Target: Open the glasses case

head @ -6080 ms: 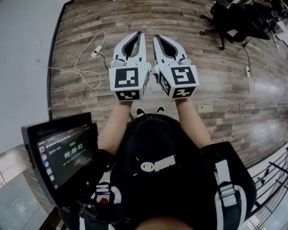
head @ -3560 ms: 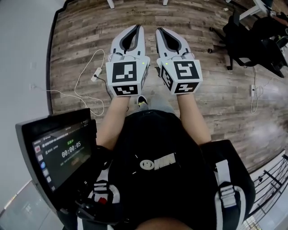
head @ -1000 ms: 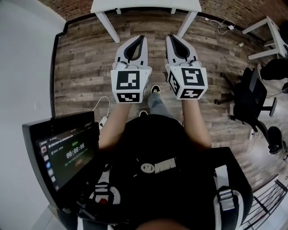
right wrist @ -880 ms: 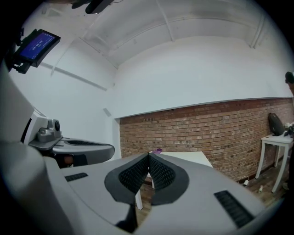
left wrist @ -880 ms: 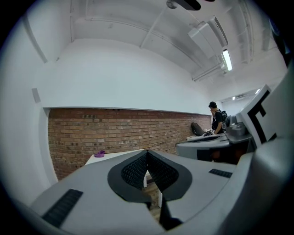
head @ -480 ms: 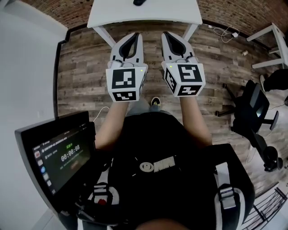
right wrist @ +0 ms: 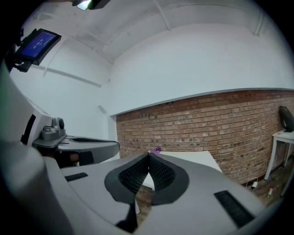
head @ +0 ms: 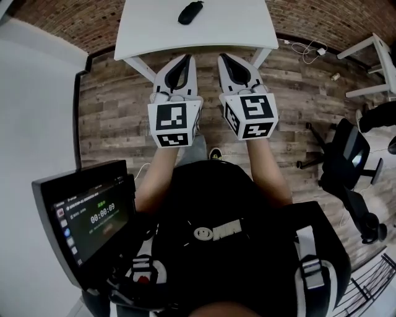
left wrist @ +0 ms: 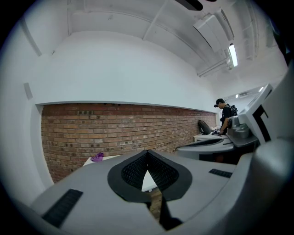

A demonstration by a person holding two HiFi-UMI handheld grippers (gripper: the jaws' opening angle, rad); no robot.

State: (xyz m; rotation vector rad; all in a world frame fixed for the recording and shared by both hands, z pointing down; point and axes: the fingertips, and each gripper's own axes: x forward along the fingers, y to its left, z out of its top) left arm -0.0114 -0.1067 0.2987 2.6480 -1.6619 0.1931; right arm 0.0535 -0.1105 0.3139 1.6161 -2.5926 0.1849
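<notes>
Two white two-jaw grippers are held side by side in front of the person, each carrying a cube with square black-and-white markers, and both point toward a white rectangular table (head: 154,25) that stands against a red brick wall (head: 74,21). The left gripper (head: 185,57) has its jaws closed tip to tip with nothing between them, which its own view confirms: the dark ribbed pads (left wrist: 135,170) meet at a point and only the table and the wall show beyond. The right gripper (head: 223,56) is likewise closed and empty, its pads (right wrist: 161,174) touching at the tip. The small dark oblong glasses case (head: 190,12) lies closed on the table top, back from the near edge and about midway between the left and right edges. It is the only thing on the table. Both gripper tips hang over the grey-brown wooden plank floor (head: 111,105), just short of the table's near edge, so the case is well apart from them, ahead of the gap between the two grippers. In the gripper views it shows as a small purple shape near the table's far edge, in front of the brick. A black-framed screen (head: 86,217) with a running timer sits at the person's lower left, and a black office chair (head: 346,155) stands on the floor to the right.
</notes>
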